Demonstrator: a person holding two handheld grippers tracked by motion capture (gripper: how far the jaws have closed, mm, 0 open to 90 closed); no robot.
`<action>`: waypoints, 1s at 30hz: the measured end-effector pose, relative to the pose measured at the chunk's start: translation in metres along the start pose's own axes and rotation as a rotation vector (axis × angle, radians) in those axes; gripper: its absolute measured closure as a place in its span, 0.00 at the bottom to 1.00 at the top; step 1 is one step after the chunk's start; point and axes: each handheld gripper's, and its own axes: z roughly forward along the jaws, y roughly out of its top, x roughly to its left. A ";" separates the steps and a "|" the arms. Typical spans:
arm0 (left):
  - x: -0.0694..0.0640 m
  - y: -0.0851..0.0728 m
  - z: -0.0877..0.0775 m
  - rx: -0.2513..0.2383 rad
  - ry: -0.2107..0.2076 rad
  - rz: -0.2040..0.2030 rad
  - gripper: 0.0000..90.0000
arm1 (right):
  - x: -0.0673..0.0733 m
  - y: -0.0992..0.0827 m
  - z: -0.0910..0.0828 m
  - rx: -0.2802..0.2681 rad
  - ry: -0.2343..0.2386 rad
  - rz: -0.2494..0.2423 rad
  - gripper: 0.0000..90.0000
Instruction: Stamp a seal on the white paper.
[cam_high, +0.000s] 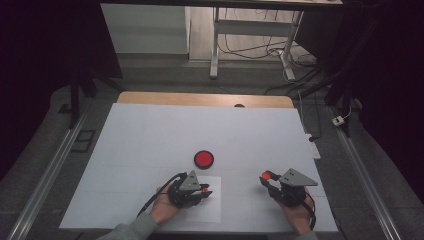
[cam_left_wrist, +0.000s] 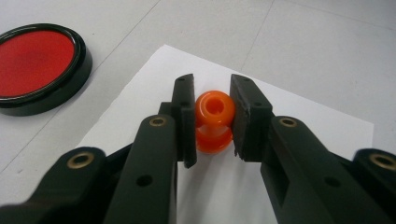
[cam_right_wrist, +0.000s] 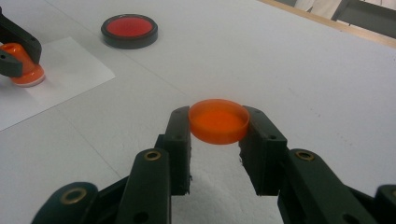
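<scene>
Gripping an orange stamp (cam_left_wrist: 213, 122) on white paper (cam_left_wrist: 299, 112), the left gripper (cam_left_wrist: 212, 119) stands near the desk's front edge. Right gripper (cam_right_wrist: 218, 122) clamps an orange cap (cam_right_wrist: 218, 120).

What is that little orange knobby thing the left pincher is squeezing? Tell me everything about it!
The orange stamp looks like glossy plastic. It has a rounded knob on top with a hole in it, a narrower waist, and a wider round foot with a pale underside. It stands upright on the white paper sheet, foot down. The left gripper is shut on its knob, one black jaw pressing each side. The red ink pad sits apart from it on the table.
</scene>
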 end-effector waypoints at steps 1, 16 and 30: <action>0.000 0.000 0.000 -0.001 0.000 -0.001 0.80 | 0.000 0.000 0.000 0.000 0.000 0.000 0.72; -0.001 -0.003 0.001 -0.018 0.005 -0.007 0.80 | 0.001 0.000 0.000 0.002 -0.002 0.001 0.72; 0.001 -0.001 0.001 -0.002 -0.003 -0.021 0.81 | 0.000 0.000 0.000 0.002 -0.002 0.001 0.72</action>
